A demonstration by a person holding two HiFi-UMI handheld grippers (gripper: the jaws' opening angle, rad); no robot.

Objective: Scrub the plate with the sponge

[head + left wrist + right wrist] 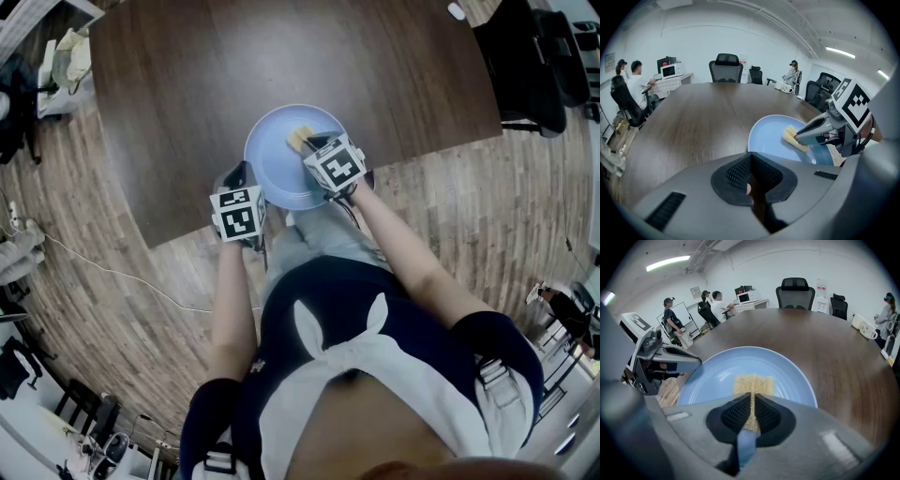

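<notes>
A light blue plate sits on the dark wooden table, at the edge nearest me. My right gripper reaches over the plate from the right and is shut on a yellow sponge. In the right gripper view the sponge lies flat on the plate, pinched between the jaws. My left gripper is shut with nothing visible between its jaws. It sits at the plate's left rim; I cannot tell whether it touches. The left gripper view also shows the right gripper and the sponge.
The table runs far beyond the plate. White mugs stand near its far right edge. Office chairs line the far side, and people sit at a desk at the back left. Wooden floor lies under me.
</notes>
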